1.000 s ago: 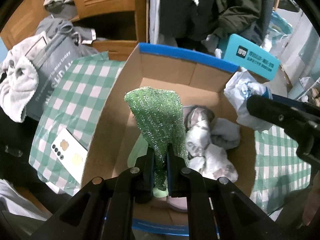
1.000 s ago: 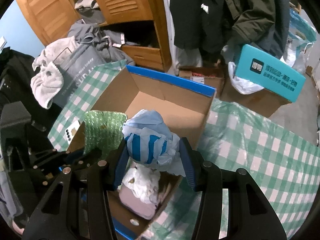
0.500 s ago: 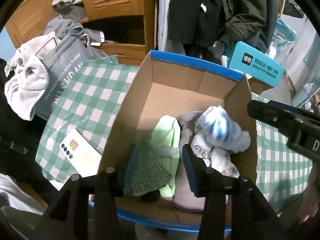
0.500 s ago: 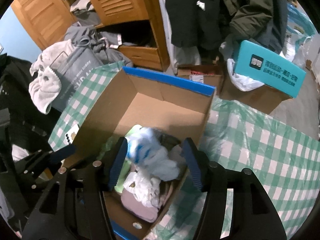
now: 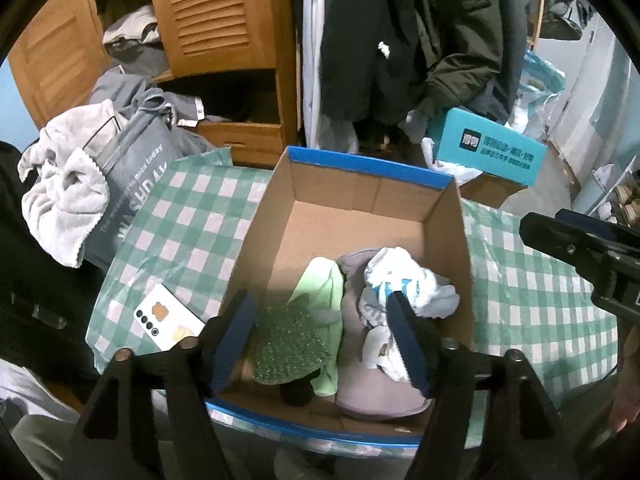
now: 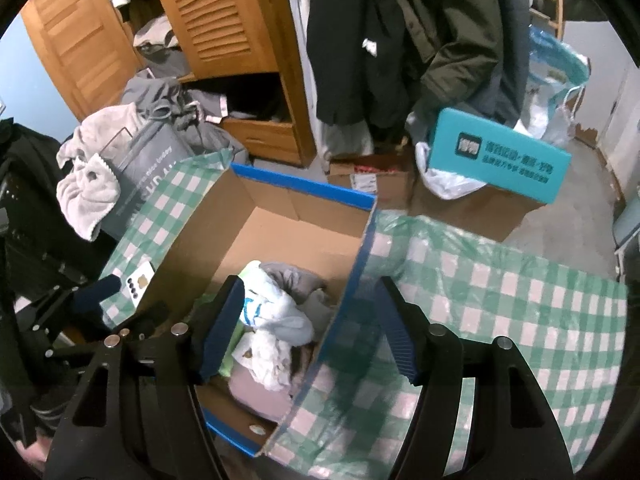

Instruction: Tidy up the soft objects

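In the left wrist view the soft objects lay heaped in the near end of the cardboard box (image 5: 352, 220), low in the centre of the frame: a glittery green cloth (image 5: 290, 344) at lower left, a pale green cloth (image 5: 326, 292) beside it, a mauve-grey garment (image 5: 372, 392) under them, and a crumpled white-and-blue bundle (image 5: 404, 288) on top to the right. The left gripper (image 5: 320, 342) hung above this heap, its jaws opening wide and gripping nothing. The right gripper (image 6: 308, 332) straddled the box's blue-edged right wall in its own view, jaws likewise opening and empty. The box sat on a green checked cloth (image 5: 180, 232), with a white phone (image 5: 168, 322) just left of it and a teal box (image 5: 490, 152) at upper right.
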